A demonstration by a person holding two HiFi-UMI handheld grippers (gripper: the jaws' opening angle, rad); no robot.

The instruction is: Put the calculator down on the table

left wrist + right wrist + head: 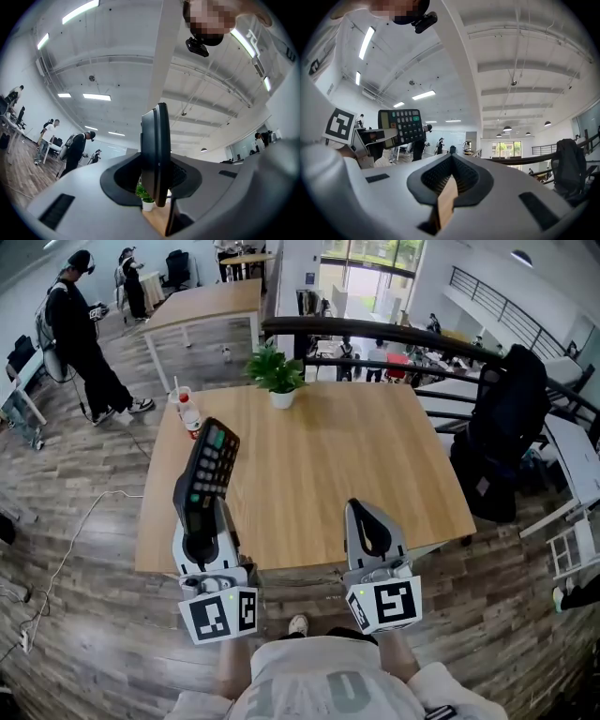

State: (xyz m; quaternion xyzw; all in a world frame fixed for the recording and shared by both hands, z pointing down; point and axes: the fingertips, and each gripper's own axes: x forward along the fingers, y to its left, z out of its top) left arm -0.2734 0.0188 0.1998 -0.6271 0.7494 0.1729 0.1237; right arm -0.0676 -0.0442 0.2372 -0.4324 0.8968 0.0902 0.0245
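Currently: calculator (210,468) clamped upright in left claw (201,521), table (356,456) below and ahead; right claw (366,517) alongside, pinched shut, empty. Set-down pending.

Left hand-held gripper (202,510) hides the calculator's (211,460) lower end.

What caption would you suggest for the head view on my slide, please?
Left gripper holds a calculator upright over the wooden table; right gripper shut, empty.
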